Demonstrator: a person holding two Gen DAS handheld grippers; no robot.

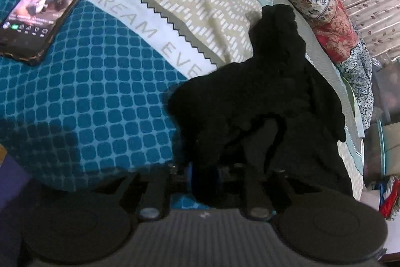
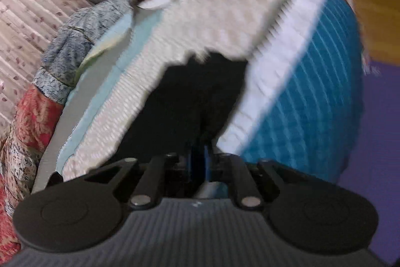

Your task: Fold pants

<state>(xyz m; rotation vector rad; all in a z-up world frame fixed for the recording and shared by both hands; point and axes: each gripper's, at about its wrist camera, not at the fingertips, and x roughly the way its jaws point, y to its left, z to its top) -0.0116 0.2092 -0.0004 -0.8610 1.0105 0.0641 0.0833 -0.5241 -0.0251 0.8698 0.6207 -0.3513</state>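
The black pants (image 1: 270, 96) lie bunched on the bed, draped over the front of my left gripper (image 1: 205, 162). Its fingers are buried in the dark cloth and stand close together, shut on the pants. In the blurred right wrist view the pants (image 2: 195, 96) run from the gripper up over the cream part of the bedspread. My right gripper (image 2: 200, 154) is shut on the pants, with the cloth between its blue pads.
A phone (image 1: 50, 6) with a lit screen lies on the teal checked bedspread (image 1: 100, 91) at the far left. Patterned quilts (image 1: 332, 24) are heaped along the bed's right edge by a curtain. A purple mat (image 2: 375, 142) covers the floor.
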